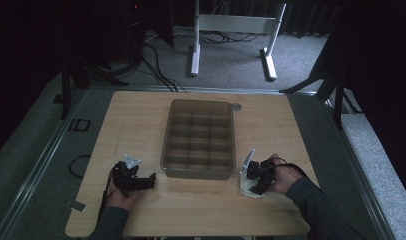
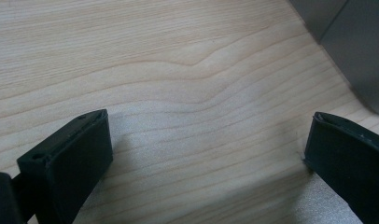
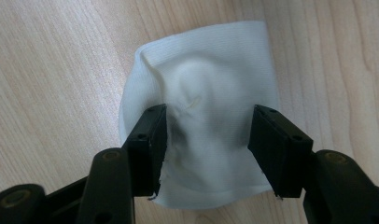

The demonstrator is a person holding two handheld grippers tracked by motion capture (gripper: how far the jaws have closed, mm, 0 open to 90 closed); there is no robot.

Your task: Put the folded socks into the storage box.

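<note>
White cloth [image 3: 201, 107] flat on the table [image 1: 141, 115], between the right gripper's [image 3: 206, 140] jaws.

Those jaws straddle its rumpled middle, partly spread, not pinching it. Left gripper [image 2: 206, 154] is wide over bare wood, beside the divided tray [image 1: 198, 140].

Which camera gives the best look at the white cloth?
The right gripper view: the white cloth lies bunched on the wood between the parted jaws. The high view shows it small, under the right gripper. The left gripper view looks at bare table.
</note>
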